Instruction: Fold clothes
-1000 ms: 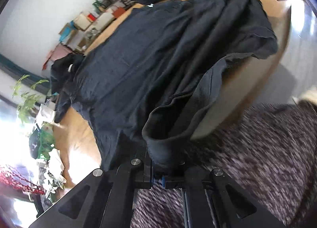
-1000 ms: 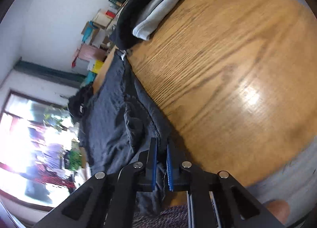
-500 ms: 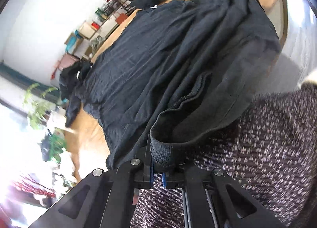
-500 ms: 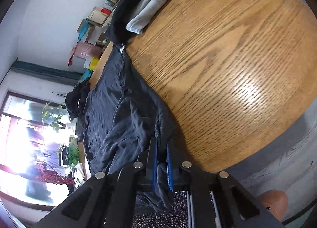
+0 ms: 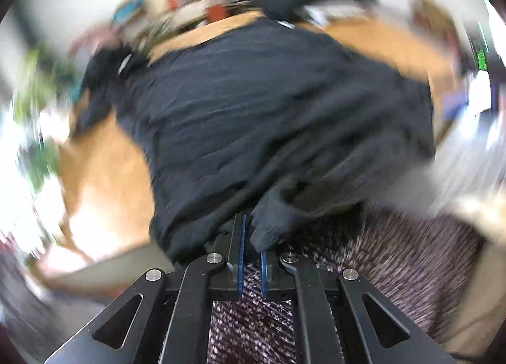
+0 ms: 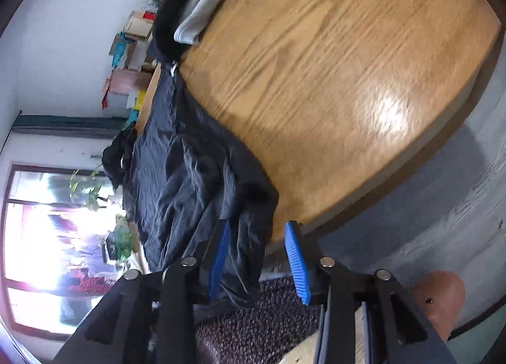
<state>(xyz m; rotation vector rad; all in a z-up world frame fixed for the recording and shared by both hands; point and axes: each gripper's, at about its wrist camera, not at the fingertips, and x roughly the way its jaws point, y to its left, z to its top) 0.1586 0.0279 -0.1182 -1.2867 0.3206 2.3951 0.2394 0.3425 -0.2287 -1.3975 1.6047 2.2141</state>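
A dark navy garment [image 5: 268, 111] lies spread over the round wooden table [image 5: 104, 158], its near part hanging off the front edge. My left gripper [image 5: 252, 247] is shut on a thick cuff or hem of it, just off the table edge; this view is motion-blurred. In the right wrist view the same garment [image 6: 189, 180] lies bunched along the left of the table [image 6: 316, 79]. My right gripper [image 6: 257, 226] stands open at the table edge. A loose fold of the cloth hangs between its blue pads [image 6: 295, 266], ungripped.
A pile of grey and black clothes [image 6: 202, 3] sits at the table's far side. Another small dark item [image 6: 115, 155] lies at the far left edge. A person's speckled clothing [image 5: 379, 262] is right below both grippers. Boxes and plants stand along the wall.
My right gripper has opened and let go of the garment, which now hangs loose between its pads. The left gripper swung round fast, still holding the cuff, and its view has blurred.
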